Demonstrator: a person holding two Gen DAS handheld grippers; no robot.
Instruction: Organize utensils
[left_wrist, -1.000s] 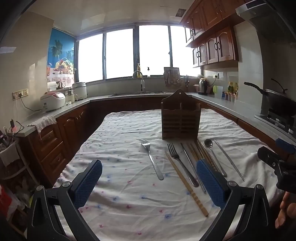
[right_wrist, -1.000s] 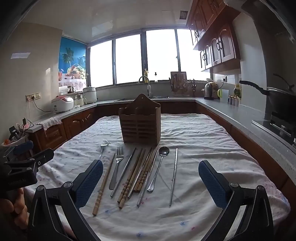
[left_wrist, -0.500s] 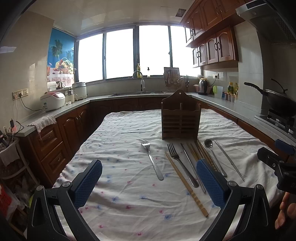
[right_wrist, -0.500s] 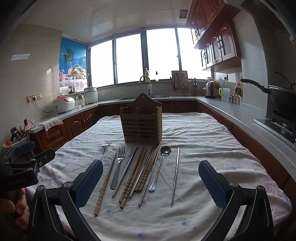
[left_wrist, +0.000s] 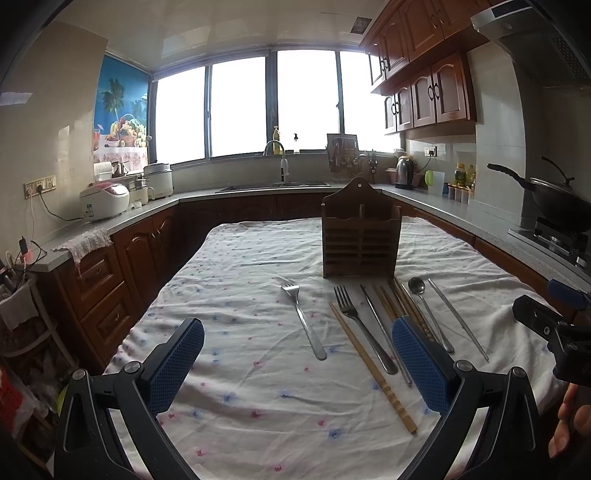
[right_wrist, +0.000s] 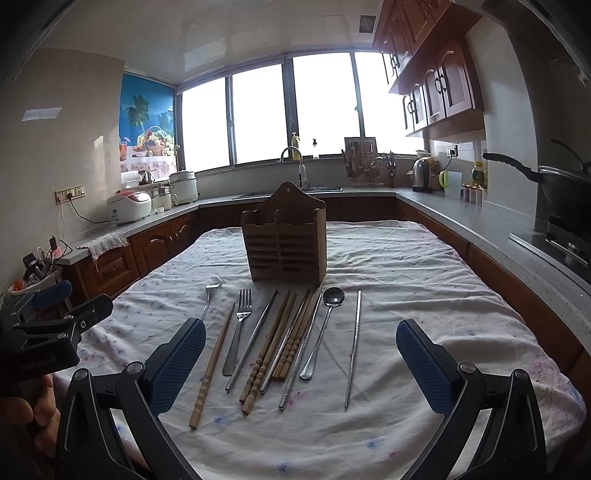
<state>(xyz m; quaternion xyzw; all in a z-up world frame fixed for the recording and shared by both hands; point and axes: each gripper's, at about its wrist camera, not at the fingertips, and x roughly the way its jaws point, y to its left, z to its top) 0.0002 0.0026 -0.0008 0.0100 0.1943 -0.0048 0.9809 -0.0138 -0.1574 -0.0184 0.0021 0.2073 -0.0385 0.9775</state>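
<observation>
A brown wooden utensil holder (left_wrist: 360, 240) (right_wrist: 286, 245) stands upright on the cloth-covered table. In front of it lie, in a row, one fork (left_wrist: 303, 321) (right_wrist: 210, 299) set apart at the left, a single wooden chopstick (left_wrist: 373, 369) (right_wrist: 214, 365), a second fork (left_wrist: 360, 332) (right_wrist: 238, 328), several wooden and metal chopsticks (right_wrist: 280, 343), a spoon (left_wrist: 428, 310) (right_wrist: 325, 325) and a lone metal chopstick (left_wrist: 458, 321) (right_wrist: 354, 343). My left gripper (left_wrist: 295, 332) hovers open over the near left of the row. My right gripper (right_wrist: 300, 326) hovers open over the near right, holding nothing.
The table wears a white flowered cloth (left_wrist: 240, 369). Kitchen counters ring it: a rice cooker (left_wrist: 105, 201) at the left, a sink tap (left_wrist: 280, 162) at the back, a wok (left_wrist: 561, 201) on the stove at the right. A hand (left_wrist: 569, 432) holds the other gripper.
The scene has shifted very slightly to the right in the right wrist view. No utensil has moved and both grippers stay open.
</observation>
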